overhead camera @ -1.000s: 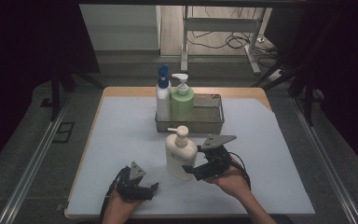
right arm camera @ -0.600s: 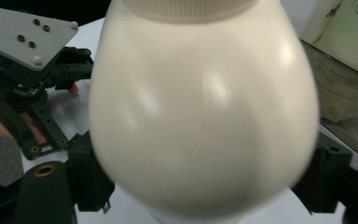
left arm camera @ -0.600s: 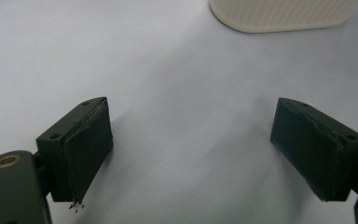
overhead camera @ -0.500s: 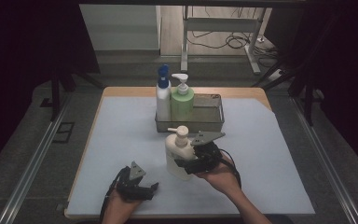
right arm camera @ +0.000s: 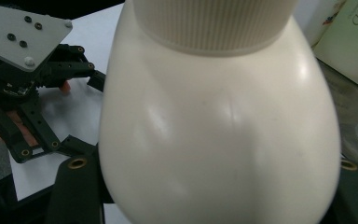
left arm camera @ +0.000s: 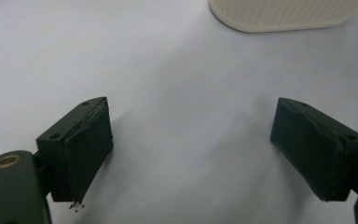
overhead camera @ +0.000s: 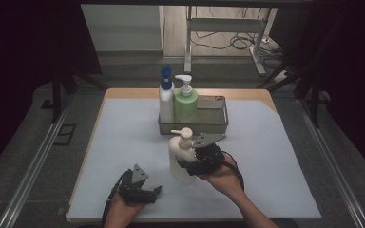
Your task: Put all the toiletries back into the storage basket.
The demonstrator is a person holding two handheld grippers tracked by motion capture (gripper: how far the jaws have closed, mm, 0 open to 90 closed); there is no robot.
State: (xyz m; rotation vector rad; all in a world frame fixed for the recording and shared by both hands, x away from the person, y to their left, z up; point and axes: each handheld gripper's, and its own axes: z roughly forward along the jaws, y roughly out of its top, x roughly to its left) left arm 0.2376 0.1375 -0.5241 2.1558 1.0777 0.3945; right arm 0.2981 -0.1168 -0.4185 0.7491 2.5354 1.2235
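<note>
table (overhead camera: 275,156): pale sheet | on it: wire basket (overhead camera: 214,124), cream pump bottle (overhead camera: 181,156)

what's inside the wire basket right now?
In the wire basket, at its left end, stand a blue-capped white bottle and a green pump bottle, side by side. The right part looks empty. The near wall hides the bottles' bases and the floor.

Spread fingers (left arm camera: 86,149) over white tabletop (left arm camera: 177,84)
</note>
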